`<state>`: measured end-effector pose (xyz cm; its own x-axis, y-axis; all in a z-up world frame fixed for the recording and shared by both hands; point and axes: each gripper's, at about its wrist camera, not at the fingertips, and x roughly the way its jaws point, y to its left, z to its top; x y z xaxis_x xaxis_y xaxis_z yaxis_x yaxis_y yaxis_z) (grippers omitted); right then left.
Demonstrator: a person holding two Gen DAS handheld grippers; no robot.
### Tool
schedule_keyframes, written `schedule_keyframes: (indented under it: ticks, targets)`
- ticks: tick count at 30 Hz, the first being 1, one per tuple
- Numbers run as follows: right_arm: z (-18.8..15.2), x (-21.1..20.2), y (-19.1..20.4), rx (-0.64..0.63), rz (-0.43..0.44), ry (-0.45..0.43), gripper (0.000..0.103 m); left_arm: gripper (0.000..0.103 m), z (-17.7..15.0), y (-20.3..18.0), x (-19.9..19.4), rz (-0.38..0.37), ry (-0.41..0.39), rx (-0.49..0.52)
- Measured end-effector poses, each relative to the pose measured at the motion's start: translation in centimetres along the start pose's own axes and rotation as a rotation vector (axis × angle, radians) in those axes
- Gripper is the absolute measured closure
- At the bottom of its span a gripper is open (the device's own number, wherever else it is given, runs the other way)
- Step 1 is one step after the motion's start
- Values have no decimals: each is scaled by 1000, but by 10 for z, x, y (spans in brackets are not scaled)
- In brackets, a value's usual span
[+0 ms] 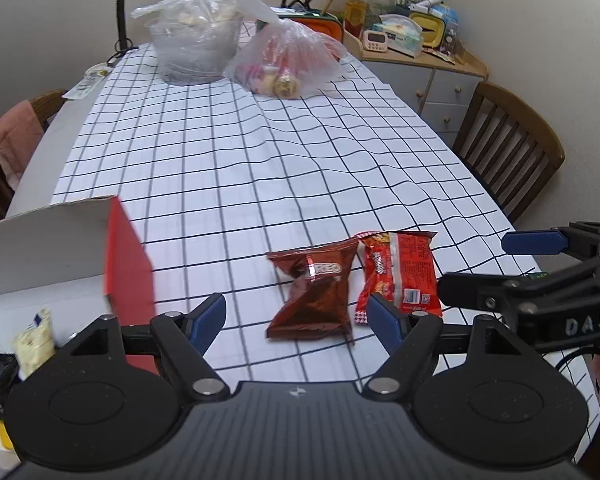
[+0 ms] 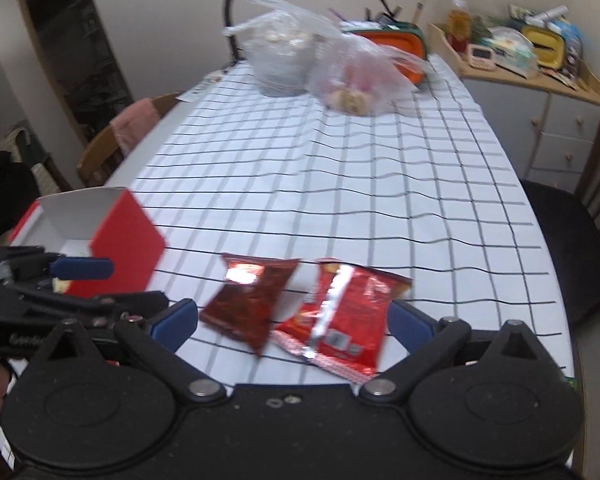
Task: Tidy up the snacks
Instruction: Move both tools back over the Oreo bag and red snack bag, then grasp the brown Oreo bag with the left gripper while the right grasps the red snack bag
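I hovered my left gripper [image 1: 296, 320] and right gripper [image 2: 294, 324], both open and empty, above the Oreo packet [image 1: 314, 294] and red snack packet [image 1: 400, 276]. They lay right of the red box [image 1: 130, 256]. Next, I judged, each needed grasping and boxing.

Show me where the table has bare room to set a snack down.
Free: the wide checked cloth between the two packets and the plastic bags at the far end. Also the strip between the red box and the packets. Crowded: the far end, around the bags.
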<state>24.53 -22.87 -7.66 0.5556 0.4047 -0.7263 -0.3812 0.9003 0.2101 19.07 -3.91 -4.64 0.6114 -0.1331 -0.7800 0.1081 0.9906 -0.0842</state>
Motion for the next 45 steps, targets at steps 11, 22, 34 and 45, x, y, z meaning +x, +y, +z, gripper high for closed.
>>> schedule_keyframes:
  ticks: [11, 22, 34, 45]
  targets:
    - [10, 47, -35, 81, -54, 66, 2, 26, 5, -15, 53, 52, 56, 10]
    - [12, 95, -47, 177, -111, 165, 2, 26, 9, -31, 90, 70, 105, 67]
    - [6, 117, -34, 179, -165, 189, 8, 26, 8, -28, 115, 76, 163, 58]
    - [0, 119, -29, 155, -156, 190, 23, 44, 7, -28, 120, 61, 188, 67]
